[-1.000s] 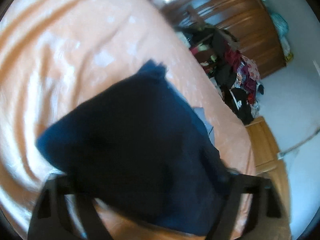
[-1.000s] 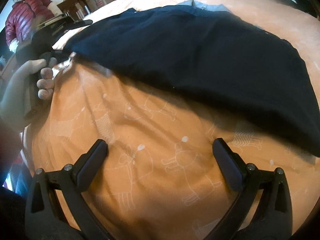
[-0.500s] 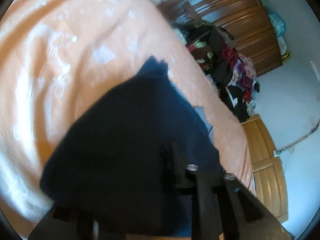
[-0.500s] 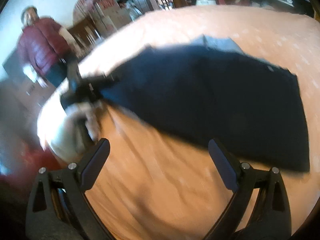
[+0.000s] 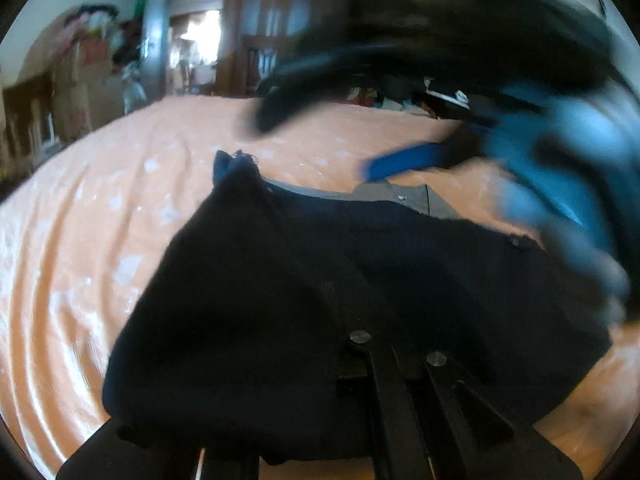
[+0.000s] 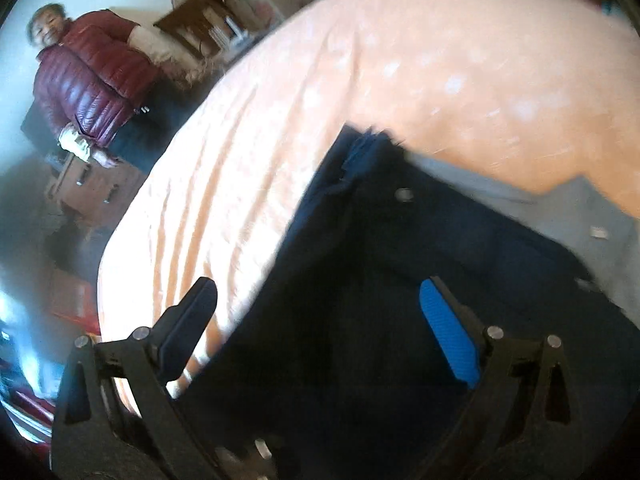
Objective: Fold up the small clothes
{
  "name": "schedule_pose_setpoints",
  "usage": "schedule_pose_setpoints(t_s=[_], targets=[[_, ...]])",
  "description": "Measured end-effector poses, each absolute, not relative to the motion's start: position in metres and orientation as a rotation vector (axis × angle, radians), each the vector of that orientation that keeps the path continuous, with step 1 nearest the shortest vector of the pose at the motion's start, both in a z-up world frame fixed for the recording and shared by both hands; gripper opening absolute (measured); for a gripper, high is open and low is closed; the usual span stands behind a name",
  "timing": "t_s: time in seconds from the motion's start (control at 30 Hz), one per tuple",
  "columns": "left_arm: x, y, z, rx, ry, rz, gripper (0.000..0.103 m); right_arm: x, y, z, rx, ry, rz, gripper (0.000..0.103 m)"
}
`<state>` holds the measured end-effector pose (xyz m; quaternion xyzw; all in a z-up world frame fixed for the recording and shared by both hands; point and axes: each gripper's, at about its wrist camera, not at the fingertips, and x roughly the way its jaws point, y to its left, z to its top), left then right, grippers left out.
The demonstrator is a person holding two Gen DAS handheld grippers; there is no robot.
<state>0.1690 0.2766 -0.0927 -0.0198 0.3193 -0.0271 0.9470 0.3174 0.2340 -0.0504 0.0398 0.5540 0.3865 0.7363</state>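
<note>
- Since a second ago, your right gripper (image 6: pixel 320 322) has travelled from above bare sheet to above the navy garment (image 6: pixel 400 272), and your left gripper (image 5: pixel 352 320), spread wide then, has come together on the cloth.
- Left tool: its two finger arms converge almost to touching at their pivot screws. The fingertips are buried in a gathered fold of the navy garment, so you are pinching that fold.
- The garment bunches up directly ahead of the left fingers and drapes down on both sides of them, hiding most of the tool's frame.
- Right tool: the fingers stand wide apart and grip nothing. Its blue-faced pad (image 6: pixel 450 330) lies over the dark fabric; the opposite finger sits over the garment's edge, where cloth meets the orange sheet (image 6: pixel 360 80).
- Seen from the left wrist, the right tool appears as a blurred shape ahead and to the right, with the jaws likewise parted above the far side of the garment.
- The navy garment lies on the orange sheet beneath and ahead of both tools; a frayed corner points away from them.
- A grey garment (image 6: pixel 560 216) shows just beyond the navy one's far edge, partly covered by it.
- A person in a red padded jacket (image 6: pixel 88 80) stands past the bed, ahead-left of the right tool.
</note>
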Motion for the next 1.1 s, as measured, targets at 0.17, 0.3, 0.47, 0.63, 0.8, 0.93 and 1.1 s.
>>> schedule_pose_setpoints(t_s=[0.17, 0.3, 0.47, 0.63, 0.8, 0.93, 1.1], targets=[[0.176, 0.251, -0.100, 0.072, 0.661, -0.081, 0.009, 0.338, 0.257, -0.080, -0.015, 1.322, 0.776, 0.095], [0.179, 0.239, -0.099, 0.104, 0.657, -0.118, 0.009, 0.336, 0.212, -0.080, 0.081, 1.216, 0.745, 0.016], [0.169, 0.196, -0.077, 0.148, 0.618, -0.275, 0.009, 0.295, 0.086, -0.067, 0.359, 1.030, 0.700, 0.010], [0.163, 0.102, -0.068, 0.255, 0.626, -0.505, 0.013, 0.251, -0.044, -0.075, 0.529, 0.962, 0.574, 0.009], [0.164, 0.013, -0.086, 0.345, 0.716, -0.673, 0.017, 0.222, -0.145, -0.111, 0.678, 0.971, 0.481, 0.009], [0.172, -0.035, -0.107, 0.372, 0.803, -0.741, 0.020, 0.226, -0.176, -0.144, 0.757, 1.018, 0.456, 0.009], [0.174, -0.067, -0.126, 0.403, 0.859, -0.756, 0.026, 0.235, -0.194, -0.159, 0.803, 1.043, 0.498, 0.009]])
